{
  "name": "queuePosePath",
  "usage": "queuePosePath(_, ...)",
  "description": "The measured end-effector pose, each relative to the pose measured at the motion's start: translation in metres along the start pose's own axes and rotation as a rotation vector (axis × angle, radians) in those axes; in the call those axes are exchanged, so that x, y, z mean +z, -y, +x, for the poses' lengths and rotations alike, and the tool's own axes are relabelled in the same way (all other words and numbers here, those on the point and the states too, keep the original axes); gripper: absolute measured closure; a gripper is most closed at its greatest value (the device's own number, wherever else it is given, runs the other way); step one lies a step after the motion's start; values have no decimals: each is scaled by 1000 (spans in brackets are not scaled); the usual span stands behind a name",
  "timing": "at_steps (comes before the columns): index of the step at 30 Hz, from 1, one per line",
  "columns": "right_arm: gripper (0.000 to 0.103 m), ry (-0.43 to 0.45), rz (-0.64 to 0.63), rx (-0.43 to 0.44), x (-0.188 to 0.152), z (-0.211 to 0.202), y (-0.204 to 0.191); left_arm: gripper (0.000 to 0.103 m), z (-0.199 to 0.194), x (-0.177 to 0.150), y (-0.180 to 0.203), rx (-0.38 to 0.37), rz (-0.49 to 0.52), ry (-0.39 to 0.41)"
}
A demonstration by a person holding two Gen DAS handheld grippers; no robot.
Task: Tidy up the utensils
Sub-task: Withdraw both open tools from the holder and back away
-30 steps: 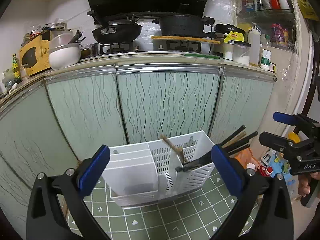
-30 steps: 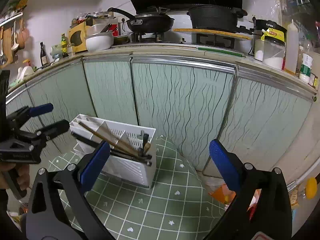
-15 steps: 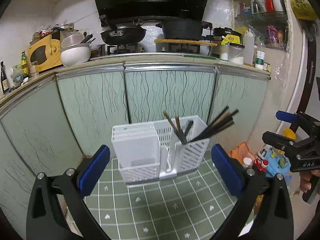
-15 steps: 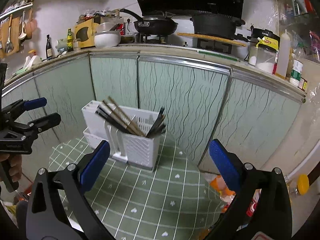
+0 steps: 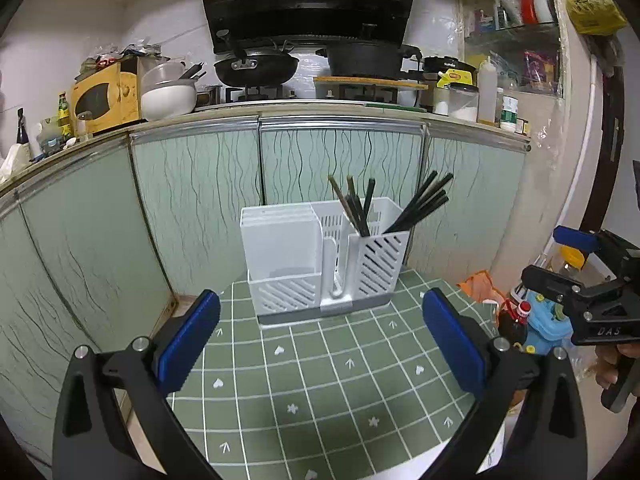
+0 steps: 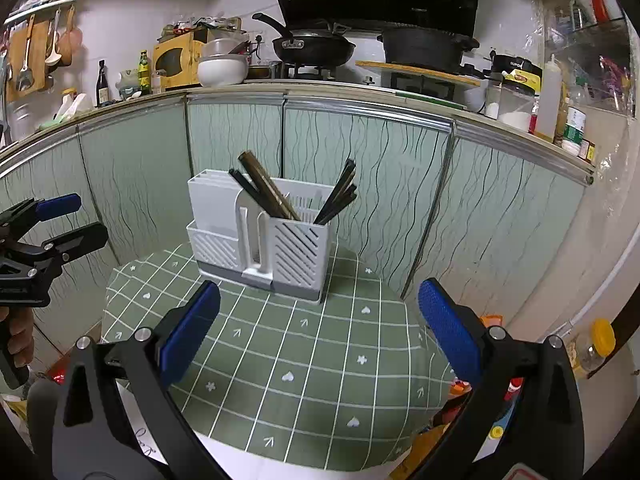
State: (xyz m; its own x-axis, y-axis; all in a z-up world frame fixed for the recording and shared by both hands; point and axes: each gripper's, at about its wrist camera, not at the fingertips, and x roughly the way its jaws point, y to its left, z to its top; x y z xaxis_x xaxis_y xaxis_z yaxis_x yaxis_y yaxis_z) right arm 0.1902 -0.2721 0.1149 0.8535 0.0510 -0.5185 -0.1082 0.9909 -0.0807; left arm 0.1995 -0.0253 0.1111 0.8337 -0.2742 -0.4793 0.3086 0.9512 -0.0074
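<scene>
Pale green cabinet doors (image 5: 192,200) with wavy dark lines fill the background, and a counter (image 6: 360,108) above them carries a black pan (image 5: 256,70), a black pot (image 6: 428,46) and a white bowl (image 6: 222,70). In front stands a table covered by a green checked cloth (image 5: 320,368) with small white hearts and arrows.

On the far part of that table stands the white plastic holder (image 5: 320,256), upright on a grey base. Its left part is a plain closed box; its right part is slotted compartments. Dark chopsticks (image 5: 420,206) lean out to the right from the rightmost compartment, and a second bunch of dark and brown sticks (image 6: 266,190) leans left from the compartment next to it.

The left gripper (image 5: 320,344) hangs above the near part of the cloth, its jaws spread wide with nothing between the blue pads (image 5: 188,340), well apart from the holder. The right gripper (image 6: 320,332) is likewise released and empty, with blue pads (image 6: 448,328), near the table's front edge.
</scene>
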Motion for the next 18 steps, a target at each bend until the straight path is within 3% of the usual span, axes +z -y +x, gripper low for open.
queuePosePath(7,8,40,-19,-59,-27,-19,-11,5,-14,-32,-9,17,-29,-7)
queuePosePath(18,7,32,-17,-55,-65,-30,-23,5,-22,-78,-15,39,-84,-16)
